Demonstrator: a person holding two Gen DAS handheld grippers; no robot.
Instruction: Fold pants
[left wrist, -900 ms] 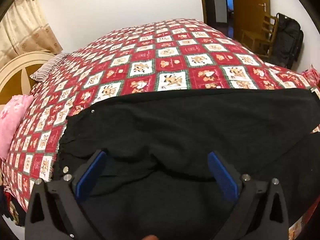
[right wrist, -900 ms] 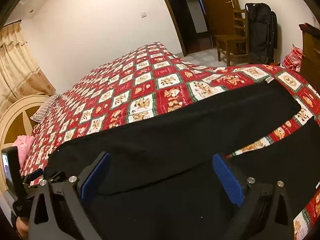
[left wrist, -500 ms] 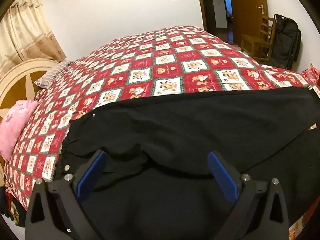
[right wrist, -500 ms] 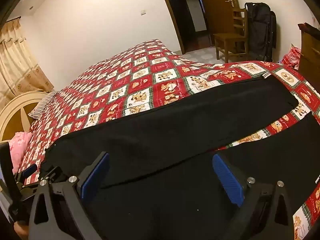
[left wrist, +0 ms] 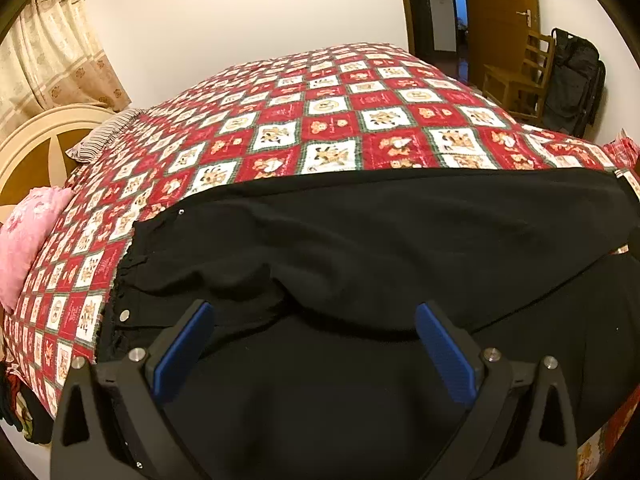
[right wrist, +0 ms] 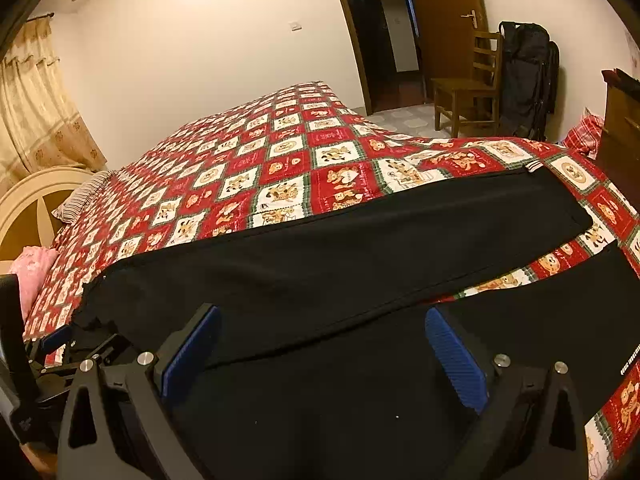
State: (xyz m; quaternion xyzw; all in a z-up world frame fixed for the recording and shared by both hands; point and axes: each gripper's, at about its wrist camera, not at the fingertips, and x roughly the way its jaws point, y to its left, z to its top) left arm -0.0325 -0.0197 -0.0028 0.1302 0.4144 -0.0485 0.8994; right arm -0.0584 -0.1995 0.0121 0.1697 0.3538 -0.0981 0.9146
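We stand over a bed [left wrist: 344, 120] with a red checked quilt, black pants [left wrist: 400, 240] spread across its near edge, both legs still unfolded. Our view now tips higher than a moment ago, so both claws have lifted slightly above the cloth. The left claw [left wrist: 312, 344] hangs wide over the rumpled waist; the right claw [right wrist: 320, 352] gapes wide over the near leg. Neither grips anything, so folding has yet to start.
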